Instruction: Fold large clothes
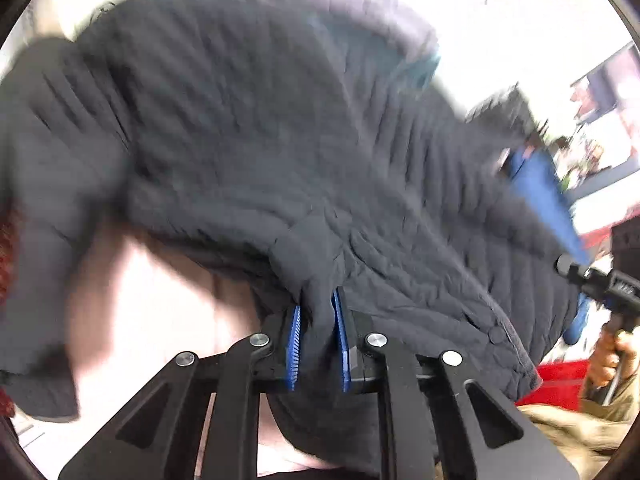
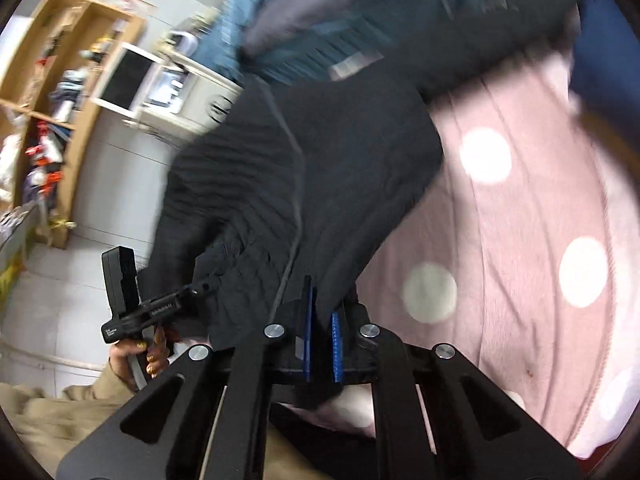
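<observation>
A large dark grey quilted jacket (image 1: 248,128) hangs lifted in the air and fills the left wrist view. My left gripper (image 1: 318,312) is shut on a fold of its edge between the blue pads. In the right wrist view the same jacket (image 2: 288,168) hangs over a pink bed cover, and my right gripper (image 2: 322,312) is shut on another part of its edge. Each gripper shows in the other's view: the right one (image 1: 600,284) at the far right, the left one (image 2: 160,304) at the lower left. Both views are motion-blurred.
A pink cover with white dots (image 2: 540,208) lies under the jacket. A blue garment (image 2: 320,20) lies at the far end. A wooden shelf with clutter (image 2: 60,100) and a white cabinet (image 2: 180,92) stand on the left. A red box (image 1: 556,384) sits at the right.
</observation>
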